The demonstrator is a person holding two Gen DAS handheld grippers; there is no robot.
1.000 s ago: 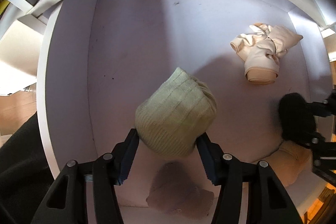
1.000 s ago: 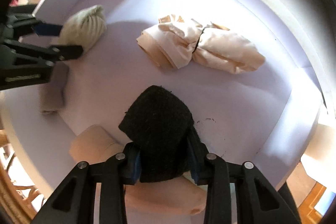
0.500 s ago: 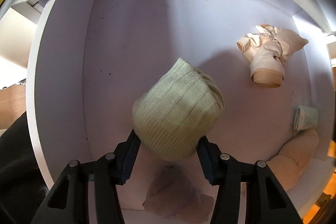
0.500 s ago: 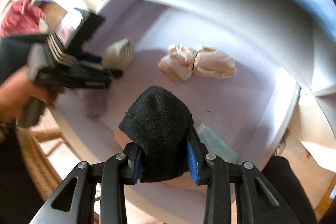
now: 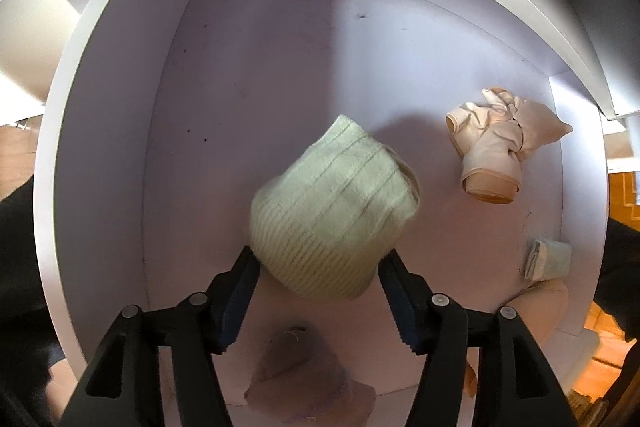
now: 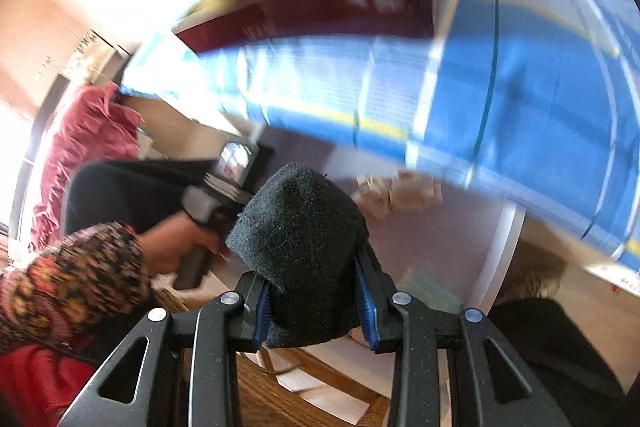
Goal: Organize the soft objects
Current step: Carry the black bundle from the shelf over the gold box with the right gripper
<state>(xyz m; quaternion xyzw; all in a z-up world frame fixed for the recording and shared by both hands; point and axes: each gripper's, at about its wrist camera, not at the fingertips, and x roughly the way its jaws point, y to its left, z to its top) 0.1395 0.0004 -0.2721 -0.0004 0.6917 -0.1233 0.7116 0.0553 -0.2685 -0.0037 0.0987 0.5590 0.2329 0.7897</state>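
Note:
My left gripper (image 5: 316, 263) is shut on a pale green ribbed sock roll (image 5: 332, 215) and holds it above the floor of a white drawer (image 5: 100, 155). A cream sock bundle (image 5: 500, 151) lies at the drawer's right. A mint sock roll (image 5: 548, 259) and a beige roll (image 5: 536, 311) lie at the right front, a mauve roll (image 5: 308, 375) just under the gripper. My right gripper (image 6: 312, 287) is shut on a black sock roll (image 6: 300, 251), held outside the drawer; the view is blurred.
In the right wrist view a blue checked cloth (image 6: 500, 107) hangs over the drawer, a red fabric heap (image 6: 84, 147) lies at left, and the person's hand (image 6: 176, 247) holds the left gripper. Wooden floor (image 6: 288, 399) shows below.
My right gripper pulled back out of the drawer with the black roll and tilted upward. My left gripper kept hold of the green roll and moved slightly back.

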